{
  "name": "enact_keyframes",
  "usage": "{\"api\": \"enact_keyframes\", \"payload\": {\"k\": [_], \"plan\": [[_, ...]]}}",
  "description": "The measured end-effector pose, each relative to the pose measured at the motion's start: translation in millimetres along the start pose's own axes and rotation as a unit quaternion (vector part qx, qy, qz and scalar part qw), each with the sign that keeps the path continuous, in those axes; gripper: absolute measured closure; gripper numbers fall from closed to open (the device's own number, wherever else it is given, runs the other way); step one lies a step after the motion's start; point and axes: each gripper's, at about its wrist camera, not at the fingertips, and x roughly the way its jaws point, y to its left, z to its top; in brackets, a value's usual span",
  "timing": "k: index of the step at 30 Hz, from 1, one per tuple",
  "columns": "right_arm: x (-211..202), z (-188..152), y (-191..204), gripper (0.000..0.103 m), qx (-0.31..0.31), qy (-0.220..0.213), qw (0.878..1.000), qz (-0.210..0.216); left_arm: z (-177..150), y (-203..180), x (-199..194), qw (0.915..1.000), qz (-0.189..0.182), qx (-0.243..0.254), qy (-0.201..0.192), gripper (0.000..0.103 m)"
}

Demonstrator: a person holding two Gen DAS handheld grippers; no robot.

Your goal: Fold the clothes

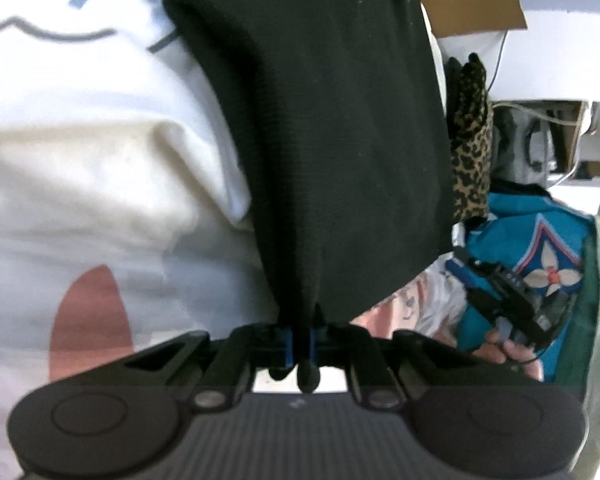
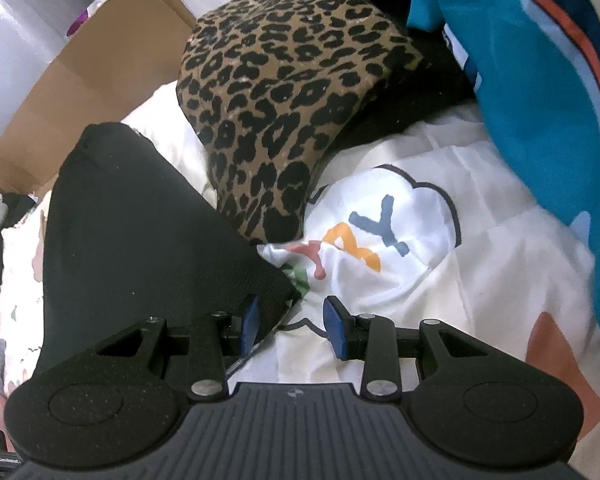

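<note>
A black knit garment hangs stretched away from my left gripper, which is shut on its bunched corner, the cloth pinched between the blue pads. In the right wrist view the same black garment lies on the white printed sheet. Its near corner rests against the left blue pad of my right gripper. That gripper stands open, with white sheet showing in the gap between its pads.
A folded leopard-print cloth lies just beyond the black garment, and a teal patterned garment sits at the right. A cardboard box stands at the far left. In the left wrist view a hand shows beside the teal garment.
</note>
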Motion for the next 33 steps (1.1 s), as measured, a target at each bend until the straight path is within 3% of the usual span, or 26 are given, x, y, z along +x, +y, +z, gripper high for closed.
{"api": "enact_keyframes", "payload": {"k": [9,14,20,27,30,33], "plan": [[5,4,4,0.061,-0.019,0.003,0.999,0.026,11,-25,-21,0.9960,0.081,0.039,0.005,0.096],[16,-2,31,0.061,-0.090,0.027,0.995,0.036,13,-28,-33,0.9925,0.113,0.045,-0.006,0.096],[35,-4,50,0.061,-0.127,0.050,0.989,0.063,13,-18,-36,0.9897,0.136,0.042,-0.013,0.096],[55,1,59,0.063,-0.153,0.078,0.984,0.055,15,-15,-29,0.9887,0.144,0.042,-0.010,0.096],[57,-4,71,0.070,-0.186,0.086,0.978,0.042,15,-15,-28,0.9885,0.144,0.043,-0.009,0.096],[59,0,68,0.087,-0.150,0.097,0.983,0.036,14,-17,-29,0.9886,0.143,0.045,-0.010,0.096]]}}
